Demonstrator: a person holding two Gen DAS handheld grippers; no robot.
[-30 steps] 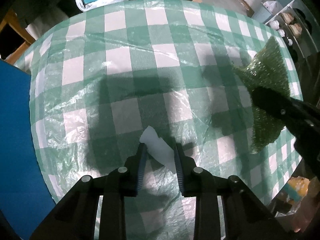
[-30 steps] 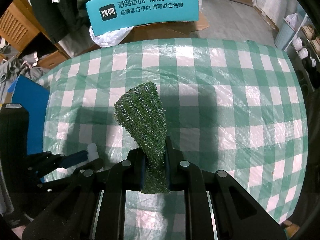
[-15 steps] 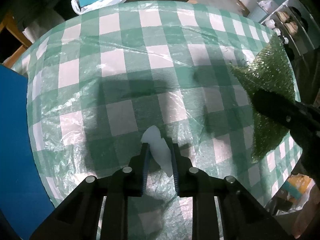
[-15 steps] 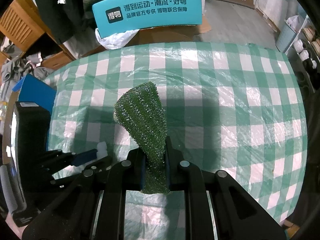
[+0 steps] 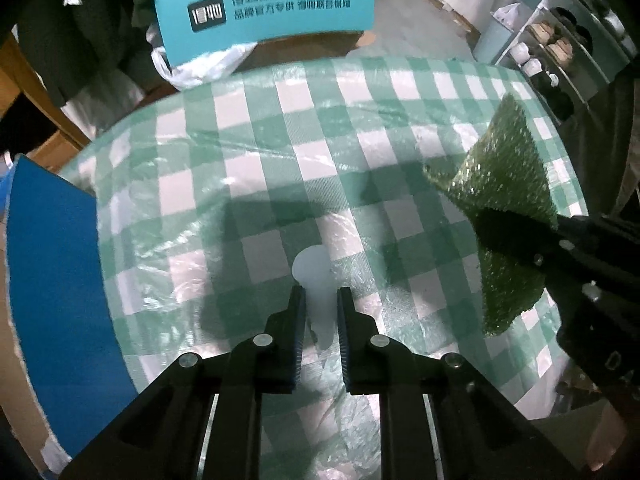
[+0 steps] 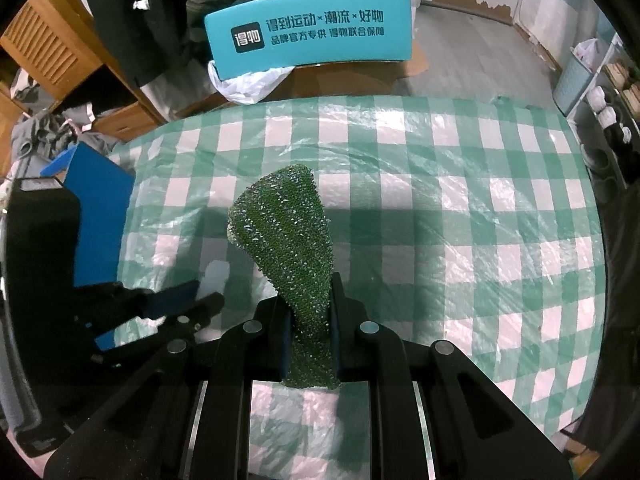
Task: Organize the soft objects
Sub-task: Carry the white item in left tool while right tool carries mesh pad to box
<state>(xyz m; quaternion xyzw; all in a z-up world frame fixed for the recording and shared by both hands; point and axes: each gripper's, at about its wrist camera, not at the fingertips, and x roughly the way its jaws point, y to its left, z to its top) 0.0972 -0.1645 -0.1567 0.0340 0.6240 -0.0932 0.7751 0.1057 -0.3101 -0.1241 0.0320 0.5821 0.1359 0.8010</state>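
Note:
A small white foam piece (image 5: 310, 266) sticks out between the fingers of my left gripper (image 5: 320, 292). The jaws are closing, the pads press on it, and it hangs above the checked tablecloth (image 5: 280, 168). My right gripper (image 6: 310, 304) is shut on a green scouring pad (image 6: 284, 232), which stands up bent from its fingers. In the left wrist view the green pad (image 5: 504, 176) hangs at the right in the black right gripper (image 5: 560, 248). In the right wrist view the left gripper (image 6: 200, 300) and the white piece (image 6: 216, 276) are at the lower left.
A blue box (image 5: 52, 260) stands at the table's left edge. Beyond the far edge are a teal printed panel (image 5: 264, 12) and a white plastic bag (image 5: 200, 68). A shelf with shoes (image 5: 548, 48) is at the right, wooden furniture (image 6: 52, 52) at the left.
My left gripper has narrowed onto the white piece and lifted it off the cloth. Both grippers have risen, so more of the room beyond the table shows.

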